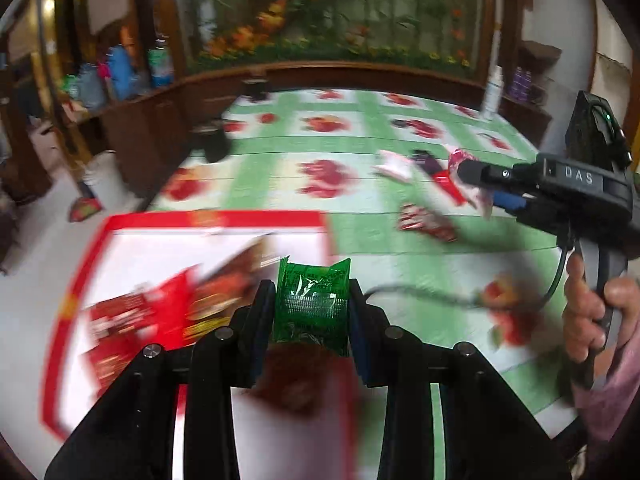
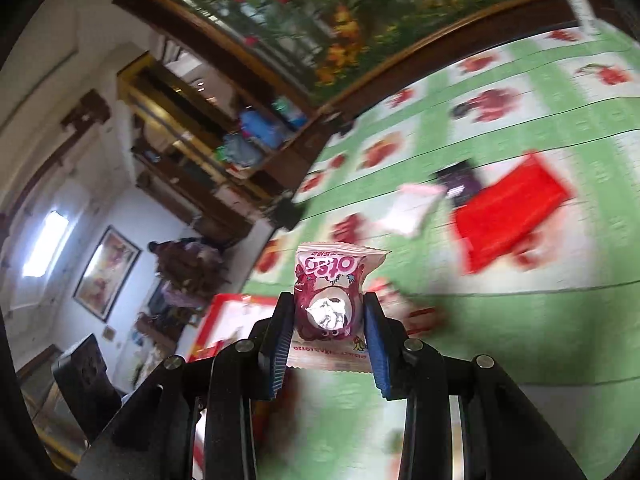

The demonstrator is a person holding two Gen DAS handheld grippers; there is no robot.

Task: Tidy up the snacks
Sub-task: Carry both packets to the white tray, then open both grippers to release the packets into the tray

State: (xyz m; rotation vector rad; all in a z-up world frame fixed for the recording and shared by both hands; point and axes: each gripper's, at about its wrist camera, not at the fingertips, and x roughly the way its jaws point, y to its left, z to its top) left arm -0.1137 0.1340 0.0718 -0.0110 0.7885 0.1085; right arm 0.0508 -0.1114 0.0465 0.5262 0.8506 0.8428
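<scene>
Surface: table under a green cloth (image 1: 360, 236) printed with red fruit; wooden shelving behind.

Left gripper (image 1: 312, 312): jaws closed on a green packet (image 1: 314, 300), long axis upright, above a red-rimmed white tray (image 1: 120, 220) containing red packets (image 1: 132, 316).

Right gripper (image 2: 328, 316): jaws clamped on a maroon-and-pink packet (image 2: 330, 292), upright, lettering inverted.

Loose on cloth: red packet (image 2: 512, 216), white packet (image 2: 408, 210), dark packet (image 2: 460, 182).

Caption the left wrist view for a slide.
Left gripper holds a green snack packet above a red-rimmed tray.
</scene>
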